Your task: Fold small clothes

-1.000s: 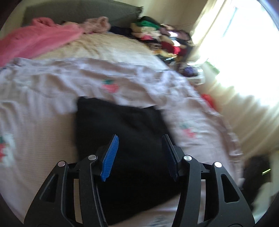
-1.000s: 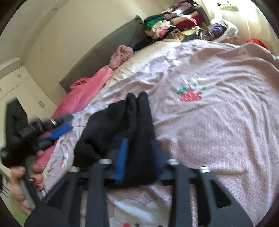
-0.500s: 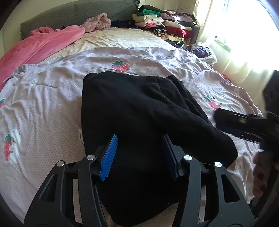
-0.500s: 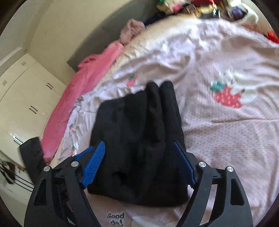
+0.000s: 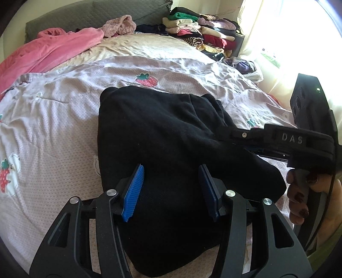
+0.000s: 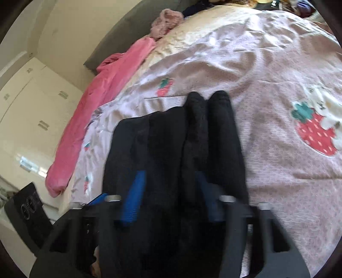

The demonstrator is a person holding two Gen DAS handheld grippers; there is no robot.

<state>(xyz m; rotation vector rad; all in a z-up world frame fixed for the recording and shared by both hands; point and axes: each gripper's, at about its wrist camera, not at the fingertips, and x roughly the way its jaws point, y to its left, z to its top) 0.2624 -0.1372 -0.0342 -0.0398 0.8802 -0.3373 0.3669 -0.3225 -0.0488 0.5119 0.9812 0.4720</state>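
— Since a second ago, what has moved?

— Both views have closed in on the one black knitted garment [image 5: 171,136], which now lies spread flat on the lilac strawberry-print bedspread [image 5: 53,132]. A second ago the right hand-held gripper [image 6: 171,192] had part of it bunched up between its fingers. The right hand-held gripper has also come in at the garment's right side in the left view, with painted fingertips of the person's hand [image 5: 299,198] around its handle.

— How do the two hand-held grippers stand?

— The left hand-held gripper [image 5: 171,188] is about half open, with the garment's near part showing between its two blue ribbed pads [image 5: 133,192]; I cannot tell whether the fingertips touch the cloth. The right one's jaws have just been closing, with black cloth between them. Its picture is blurred, so I cannot tell whether the pads press on the cloth.

— And the garment itself?

— It sits in the middle of the bed. In the right view two rounded black ends lie side by side at its far edge.

— What else can be counted?

— One pink fleece blanket [image 5: 49,49] is along the far left. One crumpled dusty-pink knit [image 5: 119,25] lies by the grey quilted headboard [image 5: 89,12]. One stack of folded clothes [image 5: 198,30] is at the far right corner. Three printed strawberries show in the left view.
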